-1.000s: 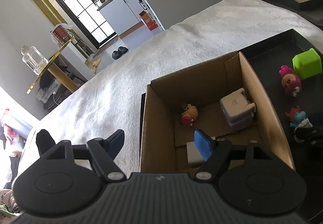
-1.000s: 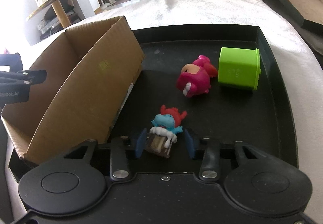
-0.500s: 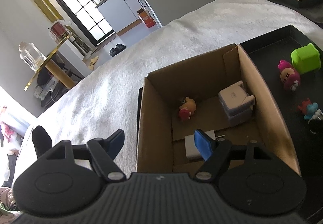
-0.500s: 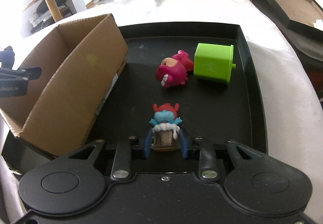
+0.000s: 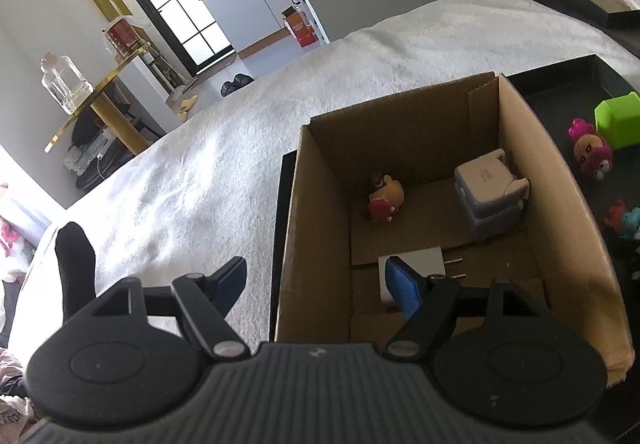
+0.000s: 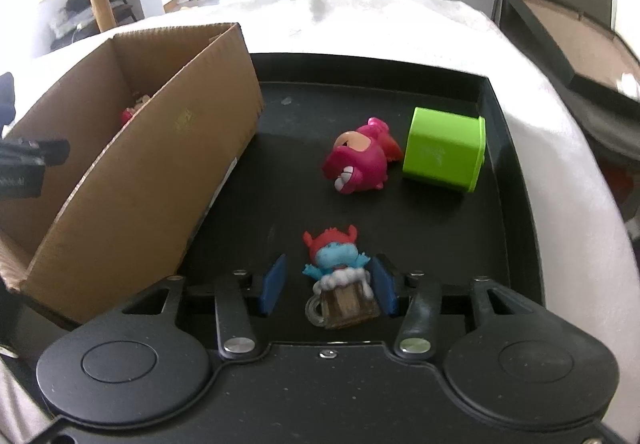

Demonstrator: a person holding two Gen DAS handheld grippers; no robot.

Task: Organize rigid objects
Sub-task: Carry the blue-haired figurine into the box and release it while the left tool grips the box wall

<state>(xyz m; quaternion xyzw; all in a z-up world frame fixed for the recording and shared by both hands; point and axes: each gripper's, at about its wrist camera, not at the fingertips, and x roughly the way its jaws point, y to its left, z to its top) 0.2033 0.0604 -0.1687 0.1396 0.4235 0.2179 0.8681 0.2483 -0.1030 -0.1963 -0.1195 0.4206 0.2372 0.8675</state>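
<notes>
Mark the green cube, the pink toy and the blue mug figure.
green cube (image 6: 442, 154), right wrist view, front face.
pink toy (image 6: 360, 164), right wrist view, its body.
blue mug figure (image 6: 338, 258), right wrist view, blue face.

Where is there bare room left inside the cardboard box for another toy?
In the cardboard box, bare floor lies between the orange figure and the white charger, and along the near right wall. The far right corner is crowded by the grey-white block.
</notes>
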